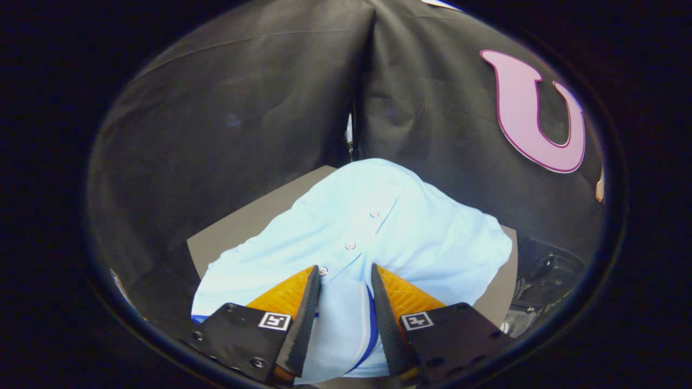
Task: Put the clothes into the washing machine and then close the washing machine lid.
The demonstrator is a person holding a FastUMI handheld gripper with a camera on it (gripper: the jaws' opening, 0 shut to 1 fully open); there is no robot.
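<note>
A light blue button-up shirt [416, 237] with darker blue trim lies spread over a grey-brown tabletop [243, 227]. My gripper [346, 273] hangs just over the near part of the shirt. Its fingers stand apart on either side of the button placket, and the lowest button sits by the left fingertip [313, 278]. The cloth between the fingers lies flat, not bunched. The gripper is open with nothing held.
Black cloth walls close in behind the table and meet at a corner seam beyond the shirt. A dark machine part [546, 281] with black fittings stands past the table's right edge.
</note>
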